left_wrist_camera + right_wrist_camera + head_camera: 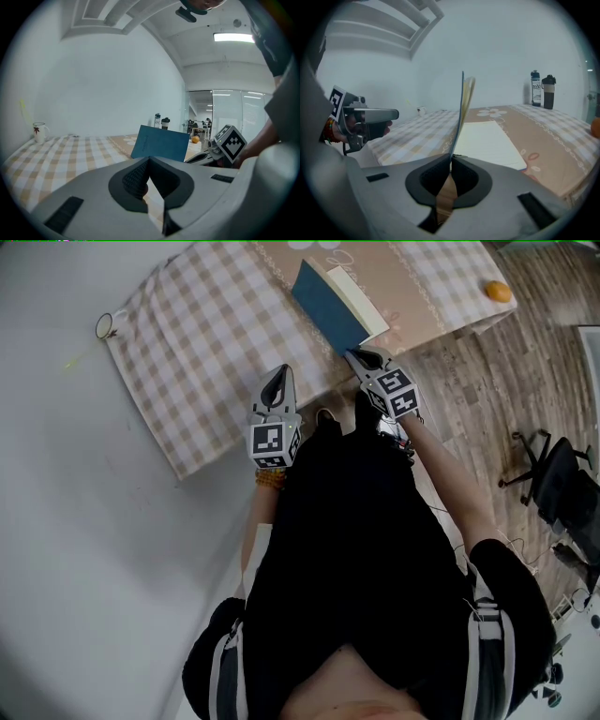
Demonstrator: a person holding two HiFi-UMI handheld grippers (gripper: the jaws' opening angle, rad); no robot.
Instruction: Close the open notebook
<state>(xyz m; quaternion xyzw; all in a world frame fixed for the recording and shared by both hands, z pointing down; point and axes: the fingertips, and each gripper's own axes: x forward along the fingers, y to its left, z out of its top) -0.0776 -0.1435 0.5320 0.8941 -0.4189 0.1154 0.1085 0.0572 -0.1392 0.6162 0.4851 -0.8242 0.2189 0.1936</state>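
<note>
A notebook with a blue cover point(323, 304) and white pages point(361, 298) lies on the table near its front edge. The cover is lifted and stands nearly upright, edge-on in the right gripper view point(461, 108), above the flat white page point(487, 143). My right gripper point(361, 354) point(451, 159) is shut on the cover's lower edge. The left gripper view shows the blue cover point(161, 144) face-on. My left gripper point(278, 381) point(149, 159) hovers at the table's front edge, left of the notebook, shut and holding nothing.
A checked cloth point(206, 352) and a tan runner cover the table. A white mug point(105, 325) stands at the far left corner, an orange point(498, 291) at the right end, and two bottles point(541, 96) at the back. An office chair point(553, 474) stands on the wooden floor to the right.
</note>
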